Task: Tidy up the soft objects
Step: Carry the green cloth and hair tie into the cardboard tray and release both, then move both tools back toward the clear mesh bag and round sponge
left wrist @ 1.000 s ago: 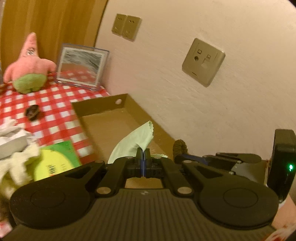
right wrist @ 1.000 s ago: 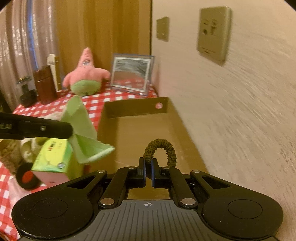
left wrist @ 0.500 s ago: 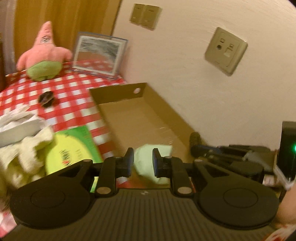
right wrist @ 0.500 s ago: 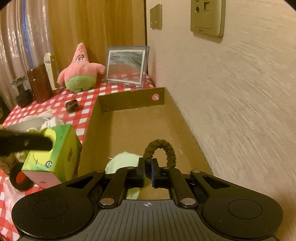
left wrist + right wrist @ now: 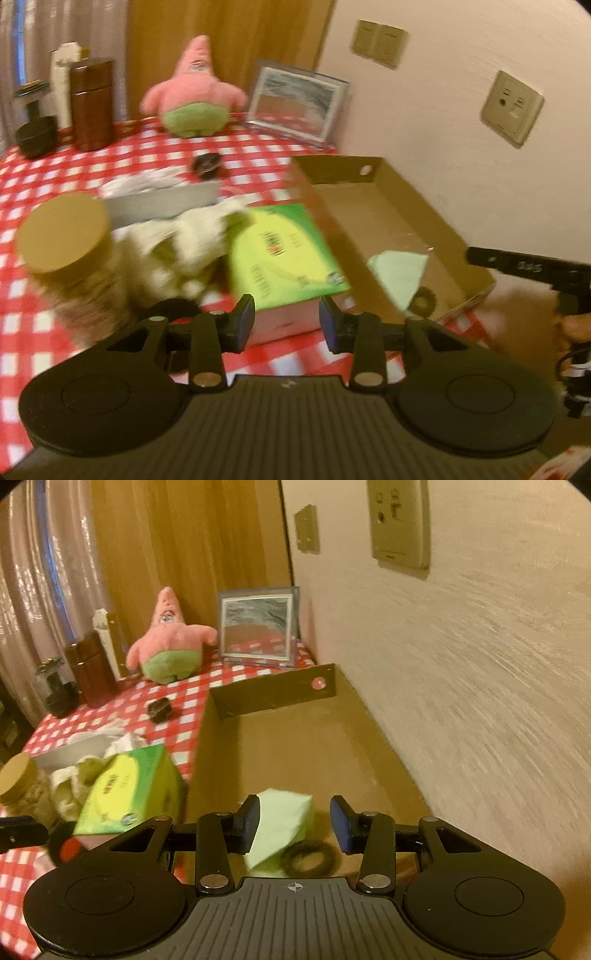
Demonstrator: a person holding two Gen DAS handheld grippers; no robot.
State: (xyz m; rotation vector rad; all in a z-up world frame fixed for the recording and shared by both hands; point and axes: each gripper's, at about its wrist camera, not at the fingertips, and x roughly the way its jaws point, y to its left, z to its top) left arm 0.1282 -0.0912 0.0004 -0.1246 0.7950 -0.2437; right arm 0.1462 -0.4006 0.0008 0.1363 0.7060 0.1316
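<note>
A pale green cloth (image 5: 282, 823) and a dark hair scrunchie (image 5: 308, 858) lie at the near end of the cardboard box (image 5: 306, 753). They also show in the left wrist view: the cloth (image 5: 399, 275), the scrunchie (image 5: 424, 299), the box (image 5: 373, 206). My right gripper (image 5: 293, 821) is open and empty just above them. My left gripper (image 5: 286, 323) is open and empty over the tablecloth, before the green tissue box (image 5: 284, 254). A pink starfish plush (image 5: 194, 92) sits at the back. A cream cloth (image 5: 181, 243) lies left of the tissue box.
A cork-lidded jar (image 5: 70, 254) stands at the left. A brown canister (image 5: 92, 105), a dark pot (image 5: 35, 136) and a framed mirror (image 5: 295, 101) stand at the back. A small dark object (image 5: 207, 164) lies mid-table. The wall (image 5: 461, 683) runs along the box's right side.
My left gripper opened wider and drew back left from the box, leaving the green cloth inside. My right gripper opened and dropped the scrunchie beside the cloth.
</note>
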